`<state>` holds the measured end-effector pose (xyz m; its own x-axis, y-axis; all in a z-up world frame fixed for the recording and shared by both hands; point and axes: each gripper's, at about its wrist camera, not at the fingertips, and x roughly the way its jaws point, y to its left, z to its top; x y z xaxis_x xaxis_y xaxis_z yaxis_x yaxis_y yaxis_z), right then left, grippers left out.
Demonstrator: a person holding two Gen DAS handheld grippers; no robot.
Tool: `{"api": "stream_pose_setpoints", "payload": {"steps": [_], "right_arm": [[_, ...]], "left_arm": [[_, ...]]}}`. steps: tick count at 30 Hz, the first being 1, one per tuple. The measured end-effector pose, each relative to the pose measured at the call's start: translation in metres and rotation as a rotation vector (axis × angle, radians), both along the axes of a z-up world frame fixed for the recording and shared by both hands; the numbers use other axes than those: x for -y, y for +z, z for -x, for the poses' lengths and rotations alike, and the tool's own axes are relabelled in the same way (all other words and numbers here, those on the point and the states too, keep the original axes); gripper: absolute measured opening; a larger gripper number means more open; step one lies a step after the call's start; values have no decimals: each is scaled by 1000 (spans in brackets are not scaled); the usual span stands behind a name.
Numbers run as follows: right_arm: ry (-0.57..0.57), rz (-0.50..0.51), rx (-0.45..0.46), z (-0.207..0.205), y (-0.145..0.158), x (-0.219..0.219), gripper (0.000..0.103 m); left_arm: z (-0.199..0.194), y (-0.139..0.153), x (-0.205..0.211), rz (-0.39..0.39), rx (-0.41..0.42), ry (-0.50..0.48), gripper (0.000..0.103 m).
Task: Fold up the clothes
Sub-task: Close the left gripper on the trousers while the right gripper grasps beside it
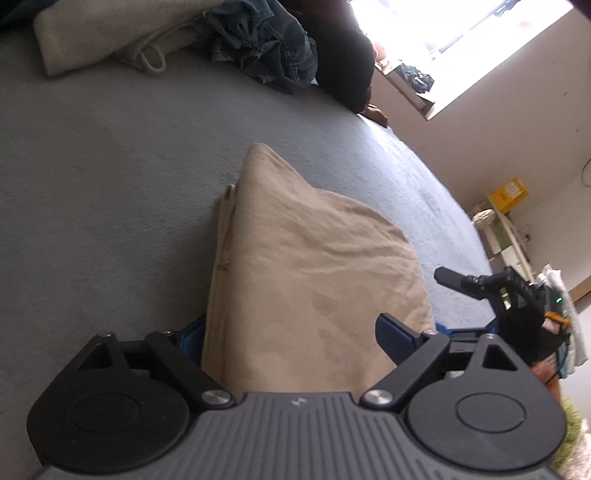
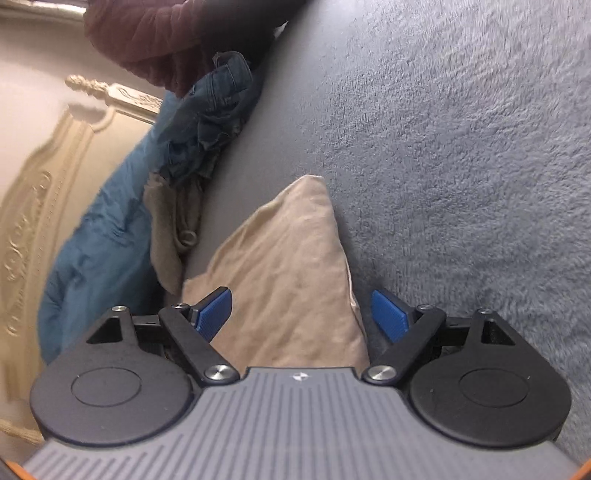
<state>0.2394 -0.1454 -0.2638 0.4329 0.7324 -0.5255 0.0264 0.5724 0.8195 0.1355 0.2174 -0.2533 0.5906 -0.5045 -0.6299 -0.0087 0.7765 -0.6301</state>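
A folded beige garment [image 1: 295, 258] lies on the grey fleece blanket [image 1: 110, 184] and tapers to a corner away from me. My left gripper [image 1: 291, 328] stands wide open astride its near end; the cloth hides most of the left blue pad. At the right edge of the left wrist view, one of my right gripper's black fingers [image 1: 452, 279] pokes in over the blanket. In the right wrist view the same beige garment [image 2: 288, 266] runs between the blue pads of my right gripper [image 2: 301, 299], which is wide open and grips nothing.
Unfolded clothes lie at the far side of the bed: a cream knit [image 1: 110, 33], crumpled denim [image 1: 266, 48] and a dark garment [image 1: 343, 66]. A blue duvet [image 2: 99, 240], a maroon garment [image 2: 166, 33] and an ornate headboard [image 2: 40, 192] are on the left.
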Motion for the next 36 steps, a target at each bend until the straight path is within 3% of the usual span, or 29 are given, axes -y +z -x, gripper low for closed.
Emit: {"api": "stream_pose_setpoints", "payload": {"steps": [12, 15, 20, 22, 26, 30, 36], "right_arm": [[192, -158, -117, 32, -14, 5, 78], [186, -209, -138, 16, -18, 3, 75], [164, -264, -97, -4, -26, -13, 73], [183, -243, -75, -2, -23, -15, 69], [196, -255, -119, 14, -28, -6, 48], [206, -244, -133, 18, -36, -11, 33], [207, -205, -123, 13, -33, -30, 26]], "left_arm": [[-1, -30, -37, 326, -79, -65, 94], [-15, -36, -35, 366, -89, -81, 95], [-31, -42, -25, 377, -68, -129, 99], [-27, -41, -25, 379, -58, -147, 98], [-18, -44, -30, 438, -56, -187, 93], [-24, -49, -29, 445, -80, -230, 93], [-28, -50, -32, 505, -115, -214, 92]]}}
